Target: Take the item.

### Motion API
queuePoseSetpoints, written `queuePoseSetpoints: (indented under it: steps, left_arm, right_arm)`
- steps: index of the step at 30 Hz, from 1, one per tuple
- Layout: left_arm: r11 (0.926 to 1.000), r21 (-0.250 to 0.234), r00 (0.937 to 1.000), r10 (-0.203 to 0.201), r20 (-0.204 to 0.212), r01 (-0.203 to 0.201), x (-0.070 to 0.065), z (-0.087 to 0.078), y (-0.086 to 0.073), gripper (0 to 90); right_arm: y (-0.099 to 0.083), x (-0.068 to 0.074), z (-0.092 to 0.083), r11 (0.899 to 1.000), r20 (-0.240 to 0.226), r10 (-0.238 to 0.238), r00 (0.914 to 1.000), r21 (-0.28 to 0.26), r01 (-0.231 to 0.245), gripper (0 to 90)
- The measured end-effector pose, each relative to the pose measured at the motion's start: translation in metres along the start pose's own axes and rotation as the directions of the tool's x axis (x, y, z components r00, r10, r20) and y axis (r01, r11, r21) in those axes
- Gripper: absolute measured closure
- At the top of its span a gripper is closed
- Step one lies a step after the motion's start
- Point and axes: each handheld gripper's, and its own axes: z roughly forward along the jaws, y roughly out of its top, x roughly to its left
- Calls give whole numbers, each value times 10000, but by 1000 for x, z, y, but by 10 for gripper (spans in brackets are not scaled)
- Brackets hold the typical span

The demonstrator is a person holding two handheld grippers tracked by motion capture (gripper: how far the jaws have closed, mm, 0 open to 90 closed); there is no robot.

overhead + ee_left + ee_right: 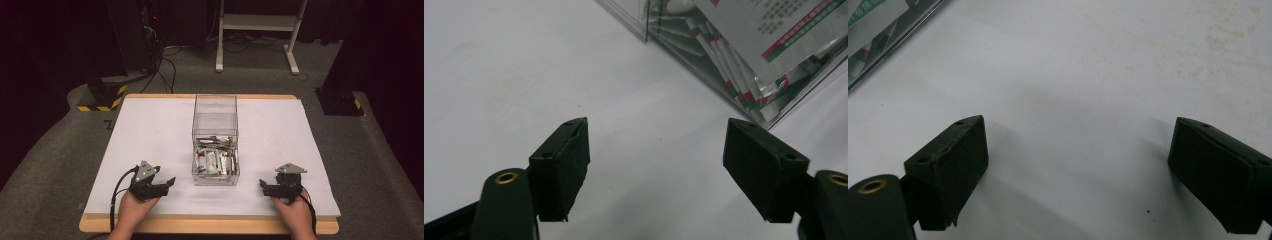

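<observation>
Both my jaws are spread wide with nothing in them, resting on the white surface (150, 130). The clear box of packets (215, 165) sits between them, up-right of my left gripper (167, 184), slightly nearer it than my right gripper (263, 186).

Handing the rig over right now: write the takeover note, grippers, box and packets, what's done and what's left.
Left gripper: open, empty, resting on the white table cover left of the clear box, jaws pointing at it.
Right gripper: open, empty, on the cover right of the box.
Clear box: mid-table, open at the top, its near part holding a pile of foil packets with red and green print.
Done: nothing visible; no packet lies outside the box.
Left: probably reaching in for the packets; neither gripper touches the box yet.
</observation>
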Motion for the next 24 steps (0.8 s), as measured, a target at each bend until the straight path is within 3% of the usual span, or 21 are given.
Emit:
queuePoseSetpoints:
  steps: [4,9,24]
  left_arm:
    - [9993,-329,9998,-166,146,171,-3,-3,4,273]
    - [9980,-627,9997,-89,210,102,-9,-6,11,276]
    - [9940,-1093,9991,30,426,17,-23,-8,26,284]
  right_arm:
    - [0,0,0,10000,1,1,10000,-2,-1,88]
    - [0,0,0,10000,-5,8,10000,-1,-8,88]
    - [0,0,0,10000,2,8,10000,-5,-8,87]
